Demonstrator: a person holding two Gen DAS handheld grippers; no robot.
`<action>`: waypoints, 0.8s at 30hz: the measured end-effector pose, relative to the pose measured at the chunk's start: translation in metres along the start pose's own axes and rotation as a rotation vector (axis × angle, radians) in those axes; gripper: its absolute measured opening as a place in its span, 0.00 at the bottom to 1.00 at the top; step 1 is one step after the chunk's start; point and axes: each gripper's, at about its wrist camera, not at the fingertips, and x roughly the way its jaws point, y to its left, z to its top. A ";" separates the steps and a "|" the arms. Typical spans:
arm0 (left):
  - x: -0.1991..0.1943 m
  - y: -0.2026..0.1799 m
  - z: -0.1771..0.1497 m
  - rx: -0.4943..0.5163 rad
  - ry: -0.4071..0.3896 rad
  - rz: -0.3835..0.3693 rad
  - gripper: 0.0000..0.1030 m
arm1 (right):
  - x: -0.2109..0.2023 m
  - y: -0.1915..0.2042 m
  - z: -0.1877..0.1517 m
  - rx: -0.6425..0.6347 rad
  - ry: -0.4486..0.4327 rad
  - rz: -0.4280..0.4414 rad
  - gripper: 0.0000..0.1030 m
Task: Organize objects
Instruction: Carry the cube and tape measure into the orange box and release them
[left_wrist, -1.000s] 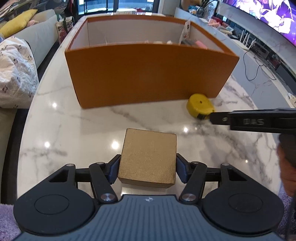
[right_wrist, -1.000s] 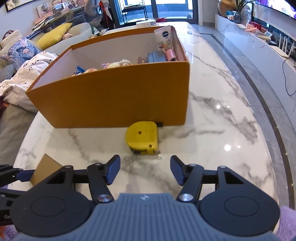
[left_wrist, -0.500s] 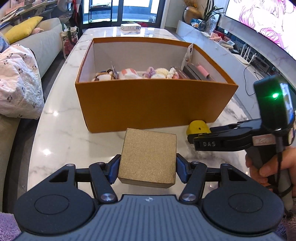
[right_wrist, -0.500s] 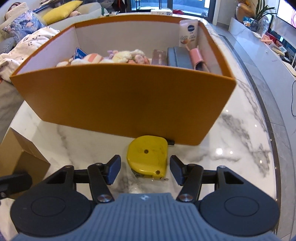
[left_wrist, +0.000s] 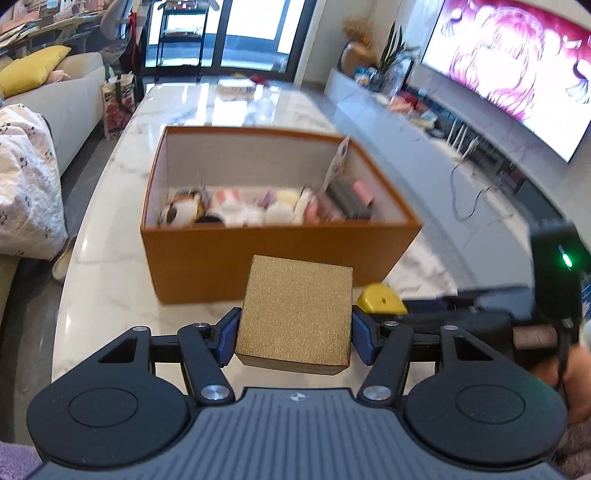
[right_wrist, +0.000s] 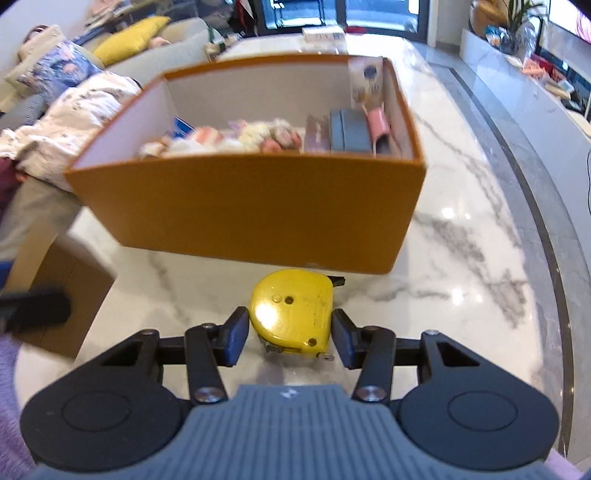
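The gold box (left_wrist: 295, 314) sits pinched between the left gripper (left_wrist: 295, 334) fingers, lifted in front of the orange bin (left_wrist: 273, 218) — its near wall just behind. The yellow tape measure (right_wrist: 291, 310) lies on the marble tabletop (right_wrist: 461, 266) just before that same wall, between the right gripper (right_wrist: 288, 334) fingers, which flank it closely; whether they touch it I cannot tell. Soft toys (right_wrist: 236, 138) and dark cases fill the bin.
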 end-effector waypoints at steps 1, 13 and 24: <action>-0.003 0.000 0.004 -0.003 -0.013 -0.007 0.68 | -0.010 -0.001 0.000 0.002 -0.014 0.009 0.49; 0.009 0.009 0.071 -0.005 -0.104 -0.026 0.68 | -0.064 0.006 0.062 -0.077 -0.210 0.018 0.49; 0.076 0.033 0.121 0.013 -0.052 -0.012 0.68 | 0.025 -0.001 0.159 -0.169 -0.156 0.011 0.49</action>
